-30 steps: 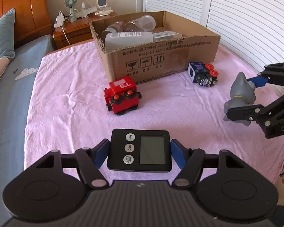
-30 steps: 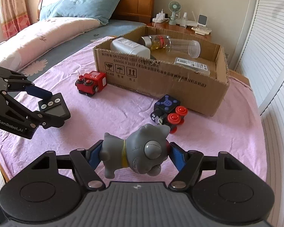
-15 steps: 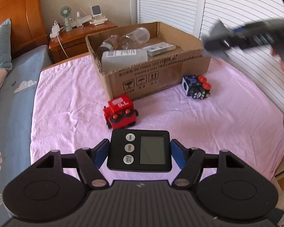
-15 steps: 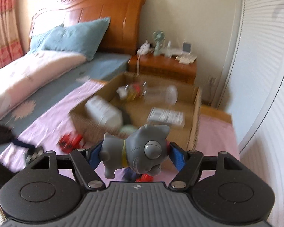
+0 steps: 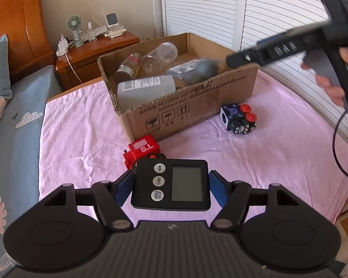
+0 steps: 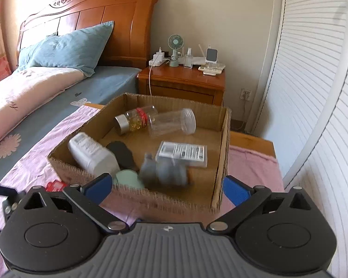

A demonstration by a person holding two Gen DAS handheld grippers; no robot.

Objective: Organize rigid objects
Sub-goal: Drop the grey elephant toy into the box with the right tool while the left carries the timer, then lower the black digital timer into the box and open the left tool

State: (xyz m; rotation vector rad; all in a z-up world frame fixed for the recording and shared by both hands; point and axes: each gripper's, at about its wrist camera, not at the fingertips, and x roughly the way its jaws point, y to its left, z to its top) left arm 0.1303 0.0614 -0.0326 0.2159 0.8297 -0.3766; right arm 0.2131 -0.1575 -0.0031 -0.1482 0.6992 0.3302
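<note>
My left gripper [image 5: 170, 188] is shut on a black digital timer [image 5: 171, 184], held above the pink sheet. My right gripper [image 6: 167, 185] hangs over the near wall of the cardboard box [image 6: 225, 139]; its jaws are opening wide with nothing between the pads. A blurred grey toy figure [image 6: 164, 170] drops free inside the box, seen in the left wrist view as a grey blur [image 5: 205, 68]. The right gripper's fingers [image 5: 255, 55] show there above the box [image 5: 185, 106]. A red toy train [image 5: 142, 150] and a dark blue toy train [image 5: 237, 118] lie on the sheet.
The box holds a white bottle [image 6: 92, 154], a glass jar [image 6: 133, 121], a clear plastic jar [image 6: 174, 122], a flat white packet [image 6: 183, 154], a dark pad [image 6: 123, 154] and a pale green thing [image 6: 127, 178]. A wooden nightstand [image 6: 183, 85] stands behind; shutter doors [image 6: 313, 115] are right.
The right gripper carried the grey toy up over the box and has opened; the toy has left its pads and falls into the box. The left gripper keeps the timer, slightly higher.
</note>
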